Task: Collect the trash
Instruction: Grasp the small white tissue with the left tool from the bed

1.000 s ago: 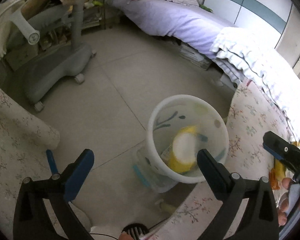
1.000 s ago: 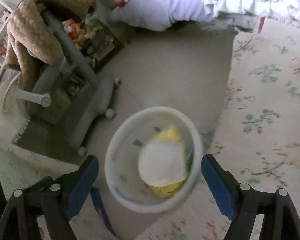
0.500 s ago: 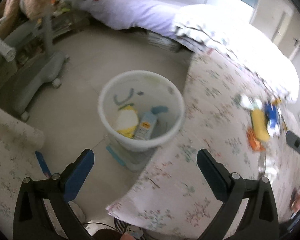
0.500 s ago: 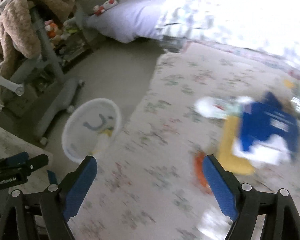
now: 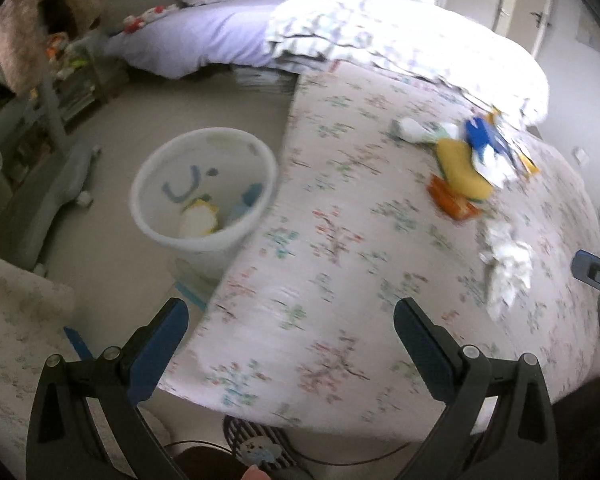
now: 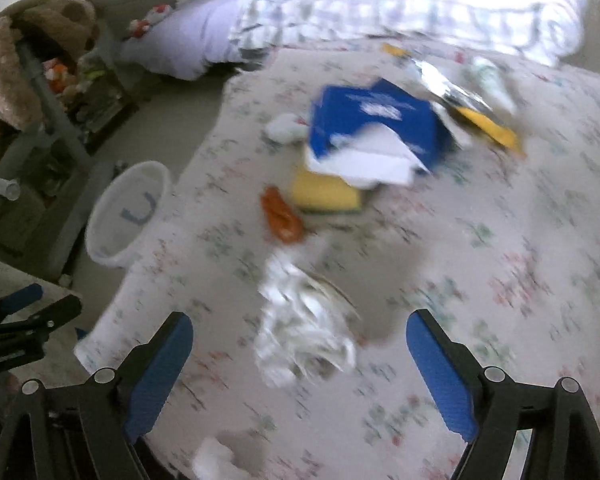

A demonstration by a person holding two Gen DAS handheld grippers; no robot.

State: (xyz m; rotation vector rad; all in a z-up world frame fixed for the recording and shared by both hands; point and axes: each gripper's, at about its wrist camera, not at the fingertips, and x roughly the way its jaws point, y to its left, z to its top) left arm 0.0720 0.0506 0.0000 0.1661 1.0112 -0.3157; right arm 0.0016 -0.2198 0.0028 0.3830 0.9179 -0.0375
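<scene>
Left hand-held gripper (image 5: 290, 334): jaws wide apart, nothing between the blue pads; it hangs over the near left corner of the floral bed cover (image 5: 340, 248).
Right hand-held gripper (image 6: 300, 354): jaws wide apart, nothing gripped; it points down at the crumpled white paper (image 6: 304, 332), which lies on the cover between the two fingers and short of the pads.
Trash pile: blue box (image 6: 374, 120), yellow sponge (image 6: 324, 192), orange wrapper (image 6: 282, 216) and silver foil packet (image 6: 444, 86) lie close together on the far part of the cover; motion blur hides finer detail.
White bin (image 5: 204, 192): stands on the floor (image 5: 112, 256), just left of the bed edge; a yellow-and-white item (image 5: 198, 220) and a light blue item (image 5: 246, 202) lie inside.
Background: a grey chair (image 6: 48, 120) draped with a brown plush blanket (image 6: 16, 68) stands far left; a lilac sheet (image 5: 204, 40) covers the far bed.
</scene>
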